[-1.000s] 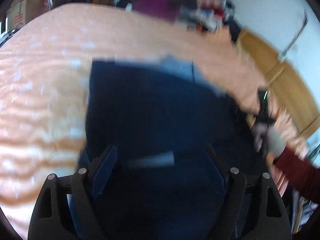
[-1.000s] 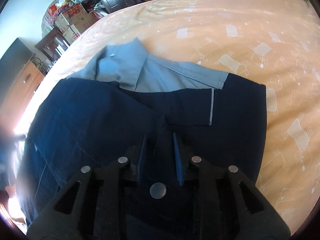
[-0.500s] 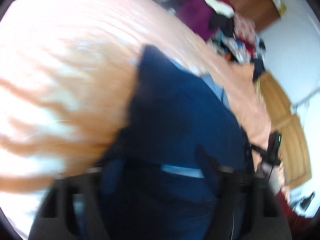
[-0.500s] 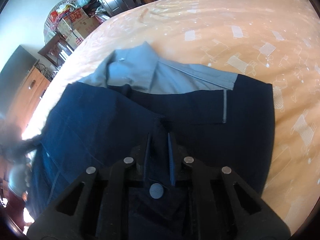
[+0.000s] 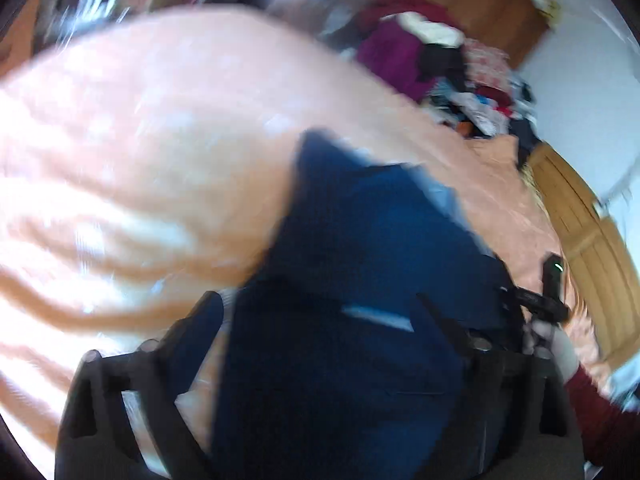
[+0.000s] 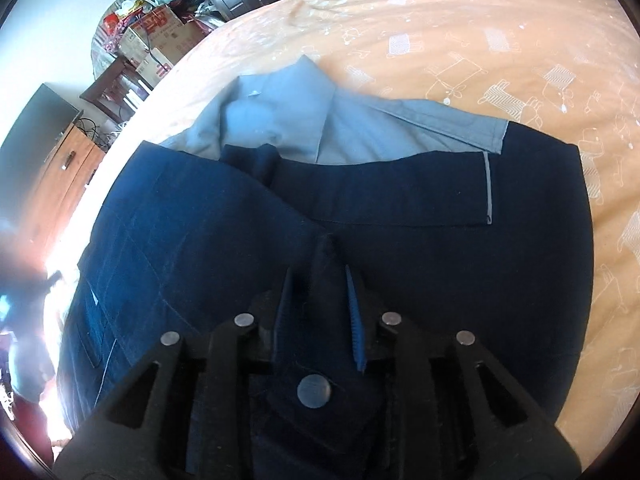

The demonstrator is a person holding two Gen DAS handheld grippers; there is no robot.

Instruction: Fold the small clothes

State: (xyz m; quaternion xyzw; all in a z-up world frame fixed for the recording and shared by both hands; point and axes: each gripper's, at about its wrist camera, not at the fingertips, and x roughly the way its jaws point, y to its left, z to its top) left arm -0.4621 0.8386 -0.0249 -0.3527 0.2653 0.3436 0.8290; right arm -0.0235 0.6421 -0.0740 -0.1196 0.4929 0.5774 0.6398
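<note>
A navy garment (image 6: 400,208) with a light blue collar part (image 6: 320,128) lies spread on the peach bedspread (image 6: 480,20). My right gripper (image 6: 320,280) is shut on a raised ridge of navy cloth near the garment's closer edge. The left wrist view is blurred by motion. There my left gripper (image 5: 320,320) stands open, fingers wide apart, low over the navy garment (image 5: 360,240), whose left edge runs just inside the left finger (image 5: 204,320). The right gripper (image 5: 548,304) shows at that view's right edge, held by a gloved hand (image 5: 560,348) with a dark red sleeve.
A heap of mixed clothes (image 5: 420,52) lies at the far end of the bed (image 5: 140,140). A wooden cabinet (image 5: 592,240) stands beside the bed. Cardboard boxes (image 6: 156,36), a wooden dresser (image 6: 60,176) and a dark screen (image 6: 32,128) stand beyond the other side.
The left wrist view has swung and tilted, so the garment now sits further right and more bedspread shows on the left. My right gripper has stayed shut on the same ridge of cloth.
</note>
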